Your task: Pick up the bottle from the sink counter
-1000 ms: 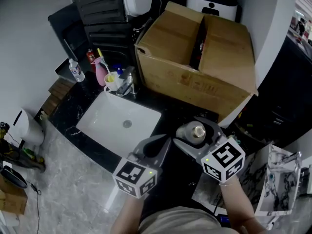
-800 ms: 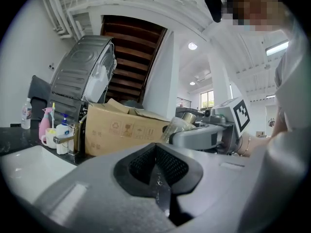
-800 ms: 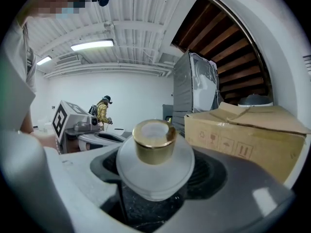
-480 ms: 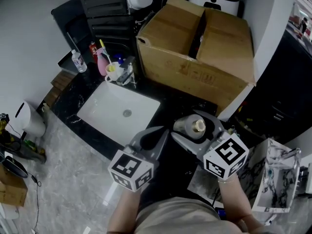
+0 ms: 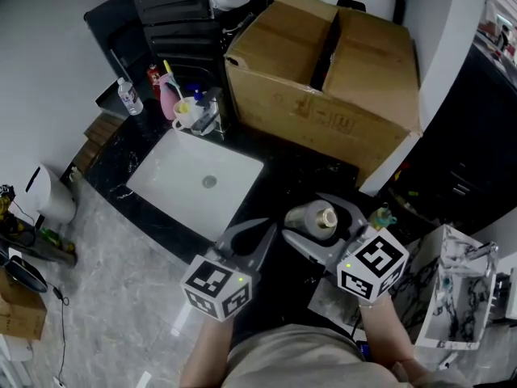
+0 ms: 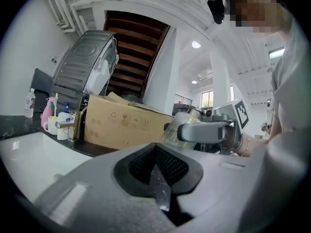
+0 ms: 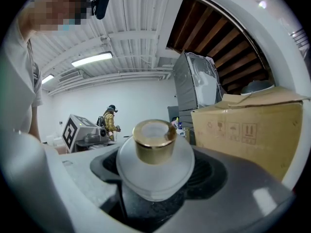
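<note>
A frosted glass bottle (image 5: 313,217) with a gold neck lies on its side between the jaws of my right gripper (image 5: 320,231), which is shut on it above the black counter's front edge. In the right gripper view the bottle (image 7: 154,158) fills the middle, its gold neck pointing away from the right gripper (image 7: 155,191). My left gripper (image 5: 247,241) hovers just left of it, jaws together and holding nothing. The left gripper view shows the left gripper (image 6: 158,178) with its jaws pressed closed, and beyond it the held bottle (image 6: 176,128).
A large open cardboard box (image 5: 331,79) stands on the black counter (image 5: 283,176) behind the grippers. At the left is a white sink basin (image 5: 174,204), with a faucet (image 5: 212,124), white cup (image 5: 184,118), pink spray bottle (image 5: 168,103) and small water bottle (image 5: 128,95) behind it.
Both grippers have drawn back slightly from the sink toward me. The right gripper still holds the bottle the same way.
</note>
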The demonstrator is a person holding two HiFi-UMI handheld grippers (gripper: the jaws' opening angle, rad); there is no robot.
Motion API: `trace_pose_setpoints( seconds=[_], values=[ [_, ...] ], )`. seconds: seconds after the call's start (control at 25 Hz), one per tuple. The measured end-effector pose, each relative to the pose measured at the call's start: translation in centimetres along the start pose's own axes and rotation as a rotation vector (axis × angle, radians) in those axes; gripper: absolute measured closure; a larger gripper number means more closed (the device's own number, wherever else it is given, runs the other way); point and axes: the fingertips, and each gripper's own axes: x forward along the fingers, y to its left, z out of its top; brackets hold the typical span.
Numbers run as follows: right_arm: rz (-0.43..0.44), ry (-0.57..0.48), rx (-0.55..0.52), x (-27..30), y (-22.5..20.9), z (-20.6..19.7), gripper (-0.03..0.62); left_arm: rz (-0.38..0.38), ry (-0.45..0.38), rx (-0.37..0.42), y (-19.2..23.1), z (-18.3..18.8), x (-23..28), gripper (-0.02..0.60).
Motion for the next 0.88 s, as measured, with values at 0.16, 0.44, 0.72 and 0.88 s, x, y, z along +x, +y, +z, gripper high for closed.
trace_pose_setpoints(
  seconds=[0.16,0.44,0.72,0.88],
  values=[
    [-0.003,-0.011,0.009,-0.2,-0.1,0.0,0.26,0.002,0.001,-0.008,-0.1,-0.1,0.0,0.574],
    [-0.006,-0.021,0.011,-0.3,-0.4,0.2,0.26,-0.01,0.002,-0.009,-0.5,-0.3,0.5,0.574],
    [-0.006,-0.023,0.024,-0.4,-0.8,0.2,0.26,-0.011,0.011,-0.02,-0.6,-0.6,1.0,0.574],
    [-0.009,-0.02,0.025,-0.3,-1.0,0.1,0.26,-0.007,0.014,-0.022,-0.2,-0.6,0.9,0.574]
  ],
)
